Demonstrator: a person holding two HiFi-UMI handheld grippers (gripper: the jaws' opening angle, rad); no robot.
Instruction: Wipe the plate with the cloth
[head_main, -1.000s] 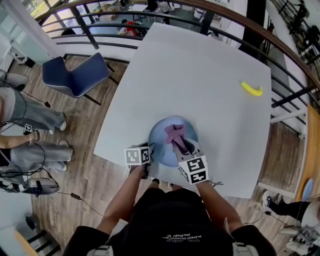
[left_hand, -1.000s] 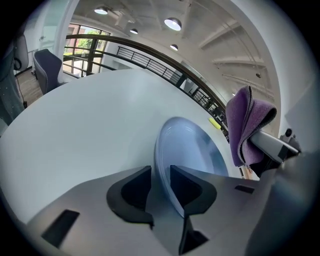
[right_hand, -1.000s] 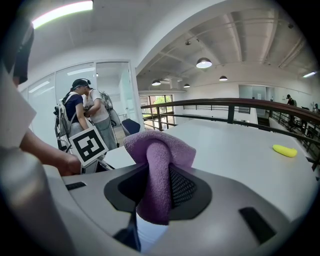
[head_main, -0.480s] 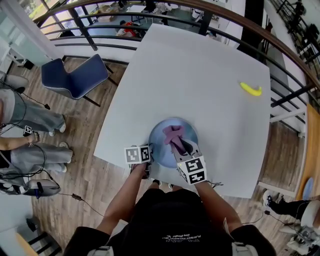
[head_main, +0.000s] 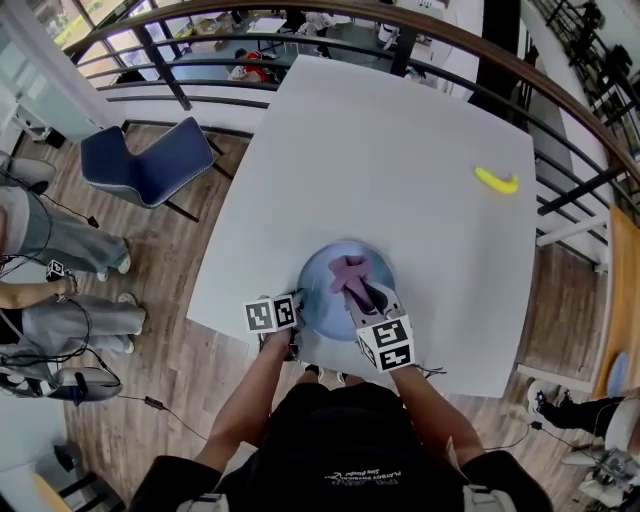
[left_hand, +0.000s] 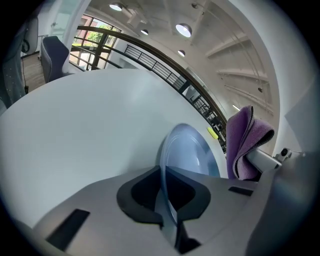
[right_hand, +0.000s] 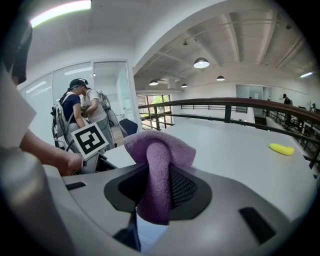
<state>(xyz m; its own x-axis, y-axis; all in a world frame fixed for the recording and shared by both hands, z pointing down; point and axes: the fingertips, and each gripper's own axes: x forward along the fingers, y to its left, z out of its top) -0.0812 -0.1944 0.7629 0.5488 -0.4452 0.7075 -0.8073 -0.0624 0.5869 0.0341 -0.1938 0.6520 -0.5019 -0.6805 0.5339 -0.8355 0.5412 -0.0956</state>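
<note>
On the left, my left gripper (head_main: 297, 304) has its fingers clenched on the near-left rim of the blue plate (head_main: 325, 272), which sits close to the near edge of the white desk (head_main: 400, 140). In the left gripper view that rim runs edge-on through the gap between the fingers, so the plate is pinned there. I cannot tell whether that side is raised off the desk or lies flat. Just right of it, my right gripper (right_hand: 156, 197) is grasping the purple cloth (right_hand: 159, 155), a folded wad that bulges over the tops of the fingers and hangs down between them. From the head view the cloth is over the middle of the plate, slightly toward its far side. Whether it presses on the surface or hovers just above it, no view settles. I judge the wiping itself is the step in hand, with the plate braced and the cloth at its centre. The next move calls for bearing the cloth down on the plate and sweeping it out toward the rim, with my left grip firm so the plate does not skid toward the near edge. Far to the right a small yellow thing (head_main: 497, 181) lies well apart and plays no part.
</note>
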